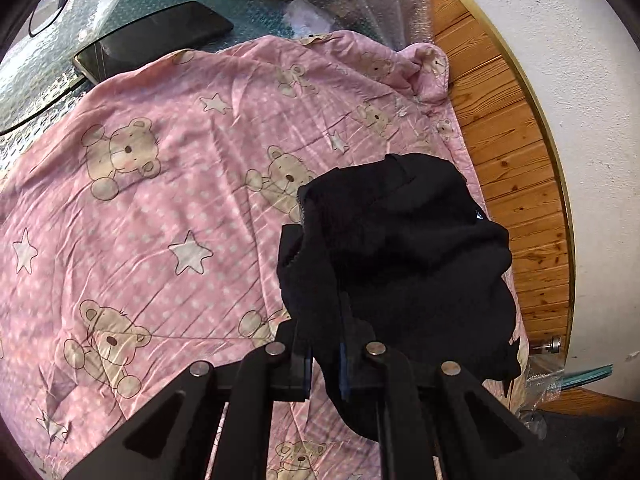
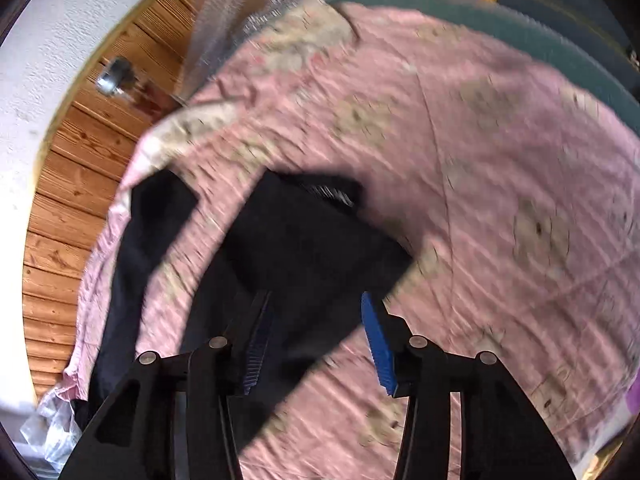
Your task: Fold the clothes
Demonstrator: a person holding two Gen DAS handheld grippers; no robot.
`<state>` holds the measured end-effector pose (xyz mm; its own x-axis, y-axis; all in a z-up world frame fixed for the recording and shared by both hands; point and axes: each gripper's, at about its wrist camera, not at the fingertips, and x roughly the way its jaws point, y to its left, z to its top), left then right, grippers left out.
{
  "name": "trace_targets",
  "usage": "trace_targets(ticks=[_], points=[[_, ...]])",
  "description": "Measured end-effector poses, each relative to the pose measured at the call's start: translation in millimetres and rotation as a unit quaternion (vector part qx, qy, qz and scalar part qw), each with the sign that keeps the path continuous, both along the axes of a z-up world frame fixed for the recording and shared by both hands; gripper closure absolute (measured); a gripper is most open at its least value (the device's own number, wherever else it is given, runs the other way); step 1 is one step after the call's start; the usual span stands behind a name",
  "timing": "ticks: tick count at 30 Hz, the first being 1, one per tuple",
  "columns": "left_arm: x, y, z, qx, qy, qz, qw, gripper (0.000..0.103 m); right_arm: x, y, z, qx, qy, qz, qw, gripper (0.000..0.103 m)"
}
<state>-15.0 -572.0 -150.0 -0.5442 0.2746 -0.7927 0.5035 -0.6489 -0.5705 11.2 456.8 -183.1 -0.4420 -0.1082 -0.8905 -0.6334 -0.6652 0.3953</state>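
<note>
Right wrist view blurs black garment (image 2: pixel 304 240) between parted right gripper (image 2: pixel 316 344).

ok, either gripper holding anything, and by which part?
Left gripper is shut on the black garment, pinching a bunched fold; which part cannot be told. Right gripper is open, holding nothing.

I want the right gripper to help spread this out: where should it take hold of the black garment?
Probably the free flat corner of the black garment lying on the pink sheet, just ahead of the open right gripper. Come in low from the near side, one finger sliding under the edge. The left gripper already pinches a bunched fold, so grip away from it.
</note>
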Motion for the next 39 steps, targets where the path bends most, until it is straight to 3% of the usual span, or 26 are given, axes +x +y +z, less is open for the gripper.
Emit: trace_targets(ticks=[3, 7, 9, 10, 13, 18, 20, 22, 25, 28, 31, 34, 36, 39], points=[[2.1, -2.7, -6.4, -0.001, -0.011, 0.001, 0.9999, 0.094, -2.7, -0.4, -18.8, -0.02, -0.005, 0.007, 1.0, 0.053], [-3.4, 1.2, -9.1, -0.009, -0.017, 0.0, 0.9998, 0.094, -18.5, 0.7, -37.5, -0.001, -0.008, 0.004, 1.0, 0.056], [-6.3, 2.8, -9.0, -0.005, -0.012, 0.008, 0.9999, 0.094, -27.6, 3.2, -35.1, 0.012, -0.011, -0.005, 1.0, 0.094], [-8.8, 3.3, -7.1, -0.002, -0.007, 0.014, 0.9999, 0.094, -32.2, 5.9, -31.3, 0.016, -0.018, -0.008, 1.0, 0.101], [-23.2, 0.5, 16.9, 0.031, 0.045, 0.035, 0.9979, 0.097, -40.3, 11.9, 19.7, 0.008, 0.051, -0.02, 0.998, 0.101], [-50.0, 2.8, 113.5, 0.057, 0.192, 0.004, 0.9798, 0.097, -16.1, 0.4, 151.6, 0.041, 0.186, -0.005, 0.982, 0.102], [-44.1, 1.4, 141.9, 0.064, 0.227, -0.011, 0.9716, 0.097, 5.7, -2.3, 183.8, 0.054, 0.21, -0.003, 0.976, 0.102], [-25.8, -0.9, 153.3, 0.065, 0.237, -0.025, 0.969, 0.097, 32.1, -2.9, 191.3, 0.065, 0.203, 0.0, 0.977, 0.102], [9.0, -7.8, 126.9, 0.057, 0.193, -0.043, 0.9786, 0.097, 68.3, 0.6, 148.2, 0.06, 0.14, -0.002, 0.988, 0.102], [42.1, -19.1, 61.7, 0.039, 0.104, -0.052, 0.9925, 0.097, 104.4, 4.5, 74.2, 0.05, 0.052, -0.012, 0.997, 0.101], [69.3, -30.0, -6.4, 0.037, 0.024, -0.044, 0.998, 0.097, 137.2, 6.3, 16.9, 0.042, -0.016, -0.028, 0.999, 0.101], [85.4, -32.7, -36.6, 0.032, -0.003, -0.035, 0.9989, 0.094, 159.3, 9.4, -8.8, 0.058, -0.049, -0.029, 0.997, 0.101], [90.8, -35.5, -39.1, 0.04, 0.0, -0.024, 0.9989, 0.09, 169.1, 13.9, -10.6, 0.071, -0.063, -0.025, 0.995, 0.101], [99.7, -43.1, -30.4, 0.008, -0.014, -0.023, 0.9996, 0.076, 173.0, 15.9, -3.9, 0.11, -0.084, -0.006, 0.99, 0.098]])
